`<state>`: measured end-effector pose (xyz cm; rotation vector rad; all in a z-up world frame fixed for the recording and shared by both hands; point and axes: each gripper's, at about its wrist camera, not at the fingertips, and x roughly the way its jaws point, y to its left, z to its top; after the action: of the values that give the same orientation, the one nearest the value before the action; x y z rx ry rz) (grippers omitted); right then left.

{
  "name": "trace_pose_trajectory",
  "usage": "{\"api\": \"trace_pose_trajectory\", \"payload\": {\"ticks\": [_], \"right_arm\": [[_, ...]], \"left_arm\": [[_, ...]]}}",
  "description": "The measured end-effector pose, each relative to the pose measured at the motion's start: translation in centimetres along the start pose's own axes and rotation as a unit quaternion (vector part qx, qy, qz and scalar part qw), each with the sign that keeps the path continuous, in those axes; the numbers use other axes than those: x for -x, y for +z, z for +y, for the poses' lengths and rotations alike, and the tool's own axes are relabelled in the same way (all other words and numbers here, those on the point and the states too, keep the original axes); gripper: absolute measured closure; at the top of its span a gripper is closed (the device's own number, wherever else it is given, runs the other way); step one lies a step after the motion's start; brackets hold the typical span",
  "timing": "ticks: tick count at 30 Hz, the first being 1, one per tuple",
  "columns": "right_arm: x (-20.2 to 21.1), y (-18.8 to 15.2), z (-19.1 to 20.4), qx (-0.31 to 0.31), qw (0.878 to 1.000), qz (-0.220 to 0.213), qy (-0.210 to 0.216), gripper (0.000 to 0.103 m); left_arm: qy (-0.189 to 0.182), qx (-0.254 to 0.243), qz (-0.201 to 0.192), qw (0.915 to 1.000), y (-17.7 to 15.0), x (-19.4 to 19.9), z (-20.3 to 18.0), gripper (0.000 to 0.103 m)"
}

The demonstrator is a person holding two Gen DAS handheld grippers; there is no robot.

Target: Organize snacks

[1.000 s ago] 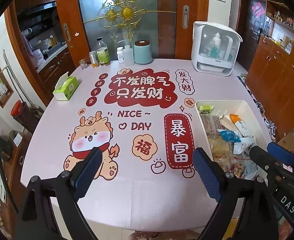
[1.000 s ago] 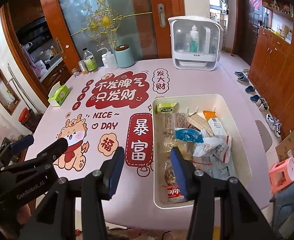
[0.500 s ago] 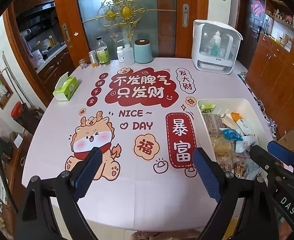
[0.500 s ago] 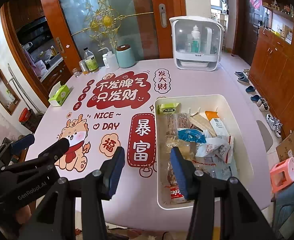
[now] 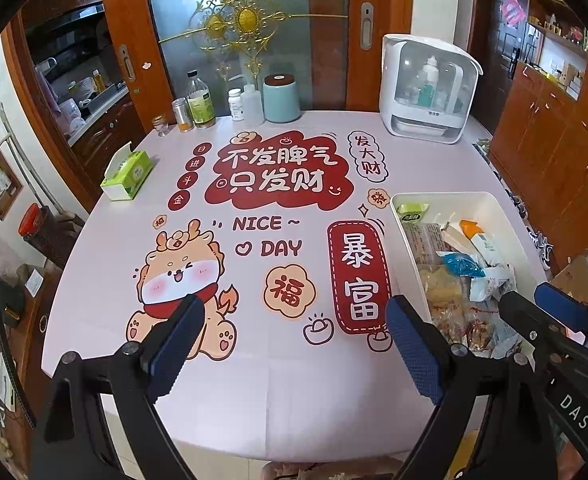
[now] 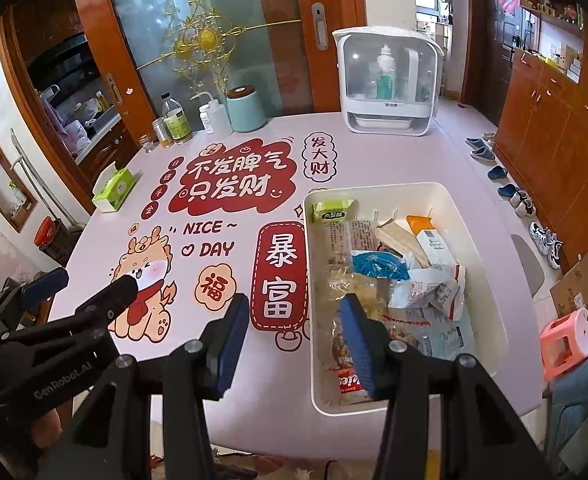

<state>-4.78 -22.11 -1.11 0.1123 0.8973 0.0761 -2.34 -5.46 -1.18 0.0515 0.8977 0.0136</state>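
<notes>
A white bin stands on the right side of the pink table; it also shows in the left wrist view. It holds several snack packs: a green pack, a blue pack, an orange-and-white pack and a red-lettered pack. My right gripper is open and empty above the bin's near left edge. My left gripper is open and empty above the table's front, left of the bin.
A green tissue box lies at the table's left edge. Bottles and a teal canister stand at the back. A white appliance stands back right. A pink stool is on the floor at right.
Both grippers have drifted slightly lower and nearer to the table; the bin sits a little lower in both views. Both stay open and empty.
</notes>
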Motion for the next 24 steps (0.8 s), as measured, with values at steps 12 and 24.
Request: {"api": "trace_pose_trajectory", "payload": {"ticks": [12,24], "right_arm": [[-0.10,0.01,-0.34,-0.001,1.000,0.000,0.001,0.055],[-0.26,-0.01,-0.81,0.001,1.000,0.000,0.008,0.055]], "left_arm": [[0.001,-0.001,0.002,1.0000,-0.36,-0.21,-0.44,0.012],[0.000,-0.002,0.002,1.0000,-0.22,-0.19,-0.46,0.012]]}}
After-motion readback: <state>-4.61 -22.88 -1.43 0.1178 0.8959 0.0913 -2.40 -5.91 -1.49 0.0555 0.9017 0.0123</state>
